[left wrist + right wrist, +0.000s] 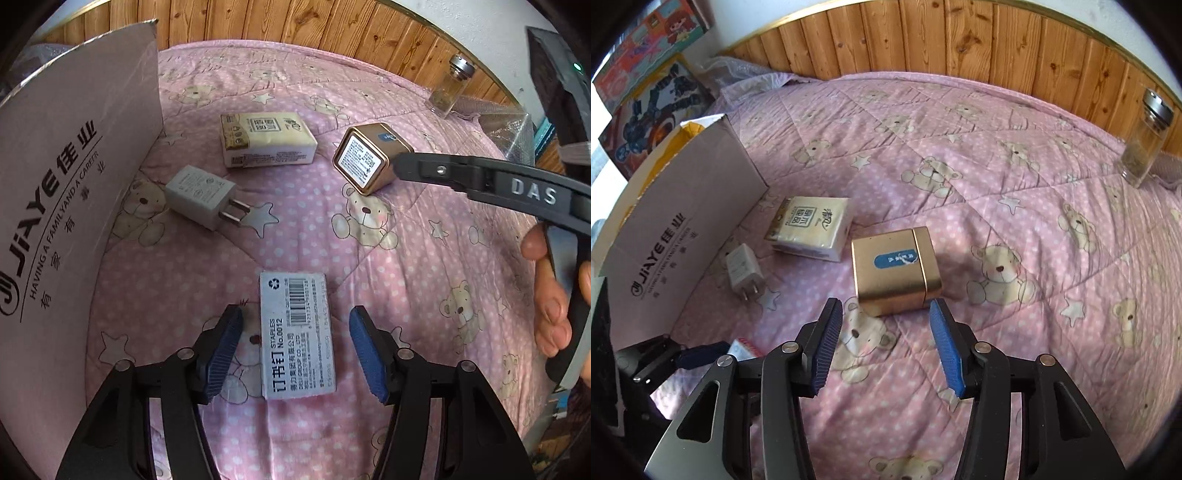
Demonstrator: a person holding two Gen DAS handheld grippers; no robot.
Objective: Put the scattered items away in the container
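- Staples box [297, 334] nearest, flat on pink quilt [388, 280], between spread pads of left gripper [295, 349]; nothing clamped yet.
- Light, stiff card; best pinched across long sides, label up. Soft quilt likely to give under pressure.
- Right gripper [886, 343] wide apart, empty, just short of gold tin [895, 271] lying on its side.
- Tin rigid, probably slick; grip flat faces, clear of lid seam.
- Charger plug [201, 195] and tissue pack [267, 139] near cardboard box [66, 177]; pack soft, squashes.
- Container at left, opening barely seen.
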